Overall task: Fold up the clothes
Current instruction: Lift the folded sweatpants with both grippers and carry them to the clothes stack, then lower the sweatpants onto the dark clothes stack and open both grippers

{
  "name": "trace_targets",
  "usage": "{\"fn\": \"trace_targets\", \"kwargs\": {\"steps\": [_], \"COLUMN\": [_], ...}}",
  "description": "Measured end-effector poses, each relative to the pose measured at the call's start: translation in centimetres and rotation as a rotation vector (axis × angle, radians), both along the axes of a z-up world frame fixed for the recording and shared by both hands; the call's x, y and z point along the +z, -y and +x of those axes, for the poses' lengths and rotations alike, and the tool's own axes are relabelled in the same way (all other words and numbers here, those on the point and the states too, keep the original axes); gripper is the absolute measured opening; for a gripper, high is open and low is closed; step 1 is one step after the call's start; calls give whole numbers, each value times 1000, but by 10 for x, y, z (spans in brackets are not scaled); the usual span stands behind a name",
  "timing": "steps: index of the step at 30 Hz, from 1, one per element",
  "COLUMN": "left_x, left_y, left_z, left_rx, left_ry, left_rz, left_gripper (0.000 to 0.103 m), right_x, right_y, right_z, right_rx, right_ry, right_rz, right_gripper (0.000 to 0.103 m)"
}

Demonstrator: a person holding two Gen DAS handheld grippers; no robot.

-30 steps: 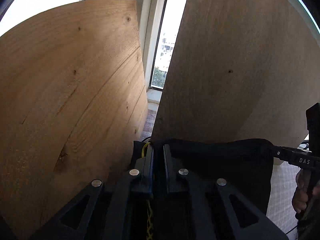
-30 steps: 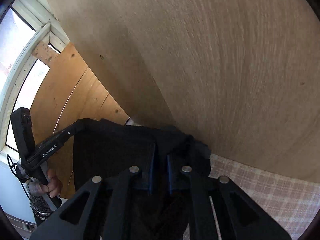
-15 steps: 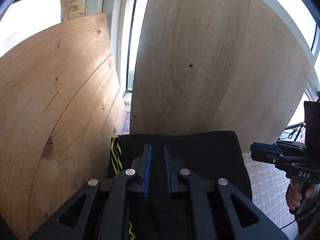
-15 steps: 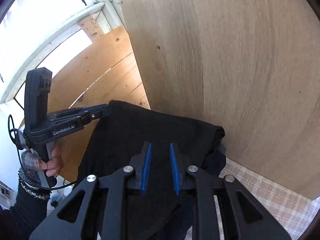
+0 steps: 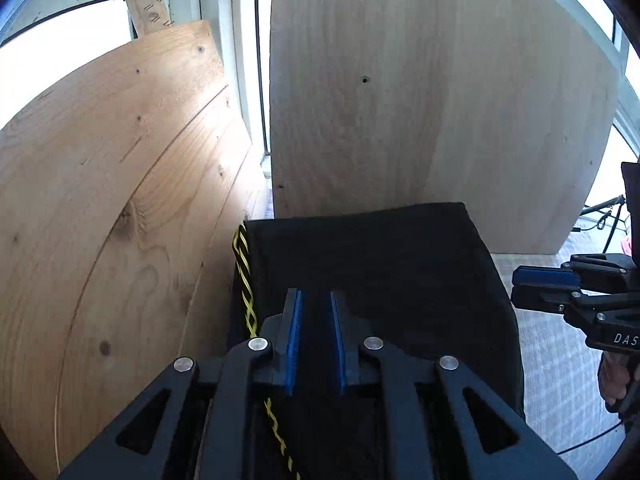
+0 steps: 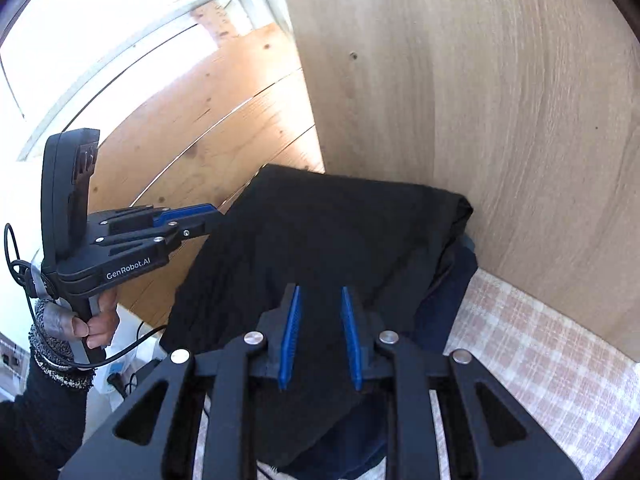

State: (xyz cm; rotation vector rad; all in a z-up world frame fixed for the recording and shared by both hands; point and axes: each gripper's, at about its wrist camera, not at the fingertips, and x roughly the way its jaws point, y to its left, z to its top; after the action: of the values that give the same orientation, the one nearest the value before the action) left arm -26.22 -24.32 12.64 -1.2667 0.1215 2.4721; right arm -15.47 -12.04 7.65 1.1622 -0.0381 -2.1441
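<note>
Left tongs (image 5: 315, 300) nearest in left wrist view: blue pads (image 5: 295, 332) apart, nothing between them, hovering over black folded garment (image 5: 372, 264). Right tongs (image 6: 319, 295) same story in right wrist view: pads apart, empty, poised above same garment.

Garment lying flat as a folded rectangle on checked pink-and-white cloth (image 6: 536, 344) covering the bench. Near edge hidden under the tong bodies. Yellow-and-black twisted cord (image 5: 242, 276) running along garment's left edge. Dark blue fabric (image 6: 444, 308) poking out from under black layer on right side, touching it; can't tell if same piece or a second one.

Right of garment in left wrist view: other tongs (image 5: 536, 286) just beside garment's right edge, clear of the fabric, pads near together with a narrow gap, "DAS" lettering on body, hand (image 5: 616, 376) on grip below. Left of garment in right wrist view: left unit marked "GenRobot.AI", tips at garment's far-left corner; contact unclear. Hand (image 6: 96, 320) wrapped round its handle, dark sleeve (image 6: 36, 412) and cable trailing below.

Far side: garment's far edge right up against pale wooden board (image 5: 420, 92) standing upright. Knotty pine panel (image 5: 112, 208) leaning at left. Bright window (image 6: 80, 32) behind both.
</note>
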Motion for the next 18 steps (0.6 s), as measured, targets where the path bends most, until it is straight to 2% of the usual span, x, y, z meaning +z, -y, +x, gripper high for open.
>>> {"fn": "trace_targets", "kwargs": {"steps": [4, 6, 9, 11, 12, 13, 15, 18], "left_x": [-28, -45, -59, -52, -47, -40, -26, -9], "left_y": [3, 7, 19, 23, 22, 19, 12, -3], "left_z": [37, 53, 75, 100, 115, 132, 165, 204], "left_rx": [9, 26, 42, 51, 50, 45, 32, 23], "left_ry": [82, 130, 173, 161, 148, 129, 89, 64], "left_rz": [-8, -25, -33, -33, -38, -42, -49, -14], "left_gripper": [21, 21, 21, 23, 28, 35, 40, 50], "right_x": [-26, -44, -52, -45, -39, -32, -18, -2], "right_y": [17, 12, -12, -38, -50, -61, -85, -124], "right_z": [42, 59, 91, 125, 140, 155, 184, 220], "right_rx": [45, 23, -1, -46, -78, -108, -174, -266], "right_ry": [3, 76, 157, 145, 120, 95, 47, 4], "right_rz": [102, 132, 121, 159, 178, 193, 207, 178], "right_gripper": [35, 35, 35, 35, 35, 38, 45, 53]}}
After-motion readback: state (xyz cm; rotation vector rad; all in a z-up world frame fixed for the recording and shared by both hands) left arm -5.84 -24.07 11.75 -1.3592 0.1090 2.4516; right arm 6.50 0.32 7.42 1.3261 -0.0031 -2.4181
